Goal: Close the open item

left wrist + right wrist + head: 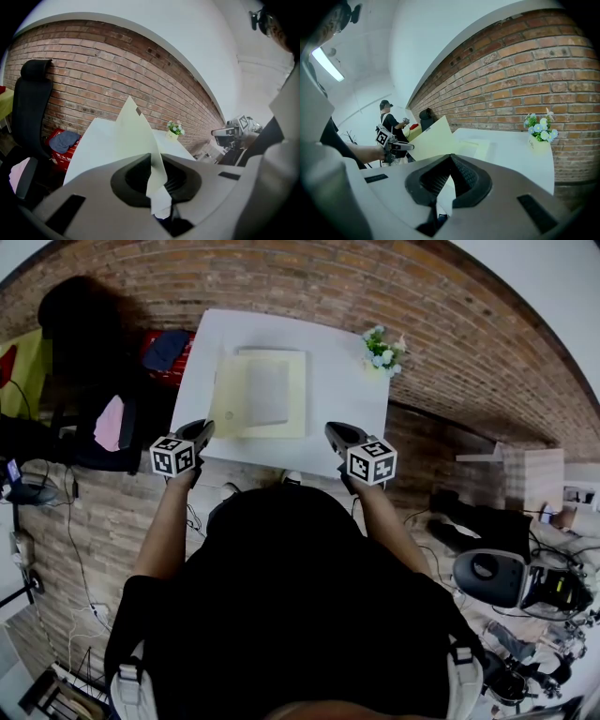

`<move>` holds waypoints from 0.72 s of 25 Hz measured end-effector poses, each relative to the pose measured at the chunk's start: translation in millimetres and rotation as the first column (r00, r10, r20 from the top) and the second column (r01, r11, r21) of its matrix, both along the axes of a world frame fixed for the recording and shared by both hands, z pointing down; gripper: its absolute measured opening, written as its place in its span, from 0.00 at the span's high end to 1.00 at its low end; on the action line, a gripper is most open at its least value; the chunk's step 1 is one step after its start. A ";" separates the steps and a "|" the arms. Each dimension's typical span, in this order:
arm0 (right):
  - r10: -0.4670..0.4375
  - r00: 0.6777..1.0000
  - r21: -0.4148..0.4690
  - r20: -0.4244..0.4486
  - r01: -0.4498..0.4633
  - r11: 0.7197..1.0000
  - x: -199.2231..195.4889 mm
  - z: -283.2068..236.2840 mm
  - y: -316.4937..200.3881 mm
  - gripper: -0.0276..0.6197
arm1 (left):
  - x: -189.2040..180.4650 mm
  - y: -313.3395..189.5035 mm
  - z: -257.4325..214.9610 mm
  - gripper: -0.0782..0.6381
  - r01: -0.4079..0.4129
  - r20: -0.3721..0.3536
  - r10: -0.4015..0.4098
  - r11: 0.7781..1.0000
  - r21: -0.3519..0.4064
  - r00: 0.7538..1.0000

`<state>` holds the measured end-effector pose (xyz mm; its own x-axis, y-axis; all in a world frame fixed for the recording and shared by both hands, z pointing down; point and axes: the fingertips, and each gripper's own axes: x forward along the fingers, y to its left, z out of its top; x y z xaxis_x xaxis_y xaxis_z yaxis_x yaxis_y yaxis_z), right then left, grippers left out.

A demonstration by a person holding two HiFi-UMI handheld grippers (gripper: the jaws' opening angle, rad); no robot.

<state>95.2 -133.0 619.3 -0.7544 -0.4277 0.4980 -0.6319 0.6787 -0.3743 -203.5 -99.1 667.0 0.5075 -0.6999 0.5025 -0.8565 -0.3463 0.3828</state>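
A pale yellow folder (281,418) lies open on the white table (347,399), with a white sheet (267,390) inside. My left gripper (202,432) is at the folder's near left corner, shut on the left cover. That cover (136,136) stands tilted up between the jaws and shows raised in the right gripper view (431,140). The other half (476,149) lies flat. My right gripper (336,435) hovers over the table's near edge, to the right of the folder, shut with nothing in it; its pads meet (450,158).
A small pot of blue and white flowers (382,351) stands at the table's far right corner. Left of the table are a black office chair (84,343) and a red box with a blue cloth (167,351). A person (389,124) stands in the background. A brick wall runs behind.
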 end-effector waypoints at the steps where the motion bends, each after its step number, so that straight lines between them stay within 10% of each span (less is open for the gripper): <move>1: 0.001 1.000 -0.002 -0.001 -0.001 1.000 2.0 0.8 -0.2 0.93 | 3.2 -0.9 0.1 0.83 -0.004 -0.002 0.004 1.000 -0.001 1.000; 18: 0.004 1.000 -0.028 -0.021 -0.005 1.000 29.7 12.9 -3.4 0.93 | 48.7 -16.1 3.1 0.83 -0.073 -0.005 0.073 0.997 -0.005 0.997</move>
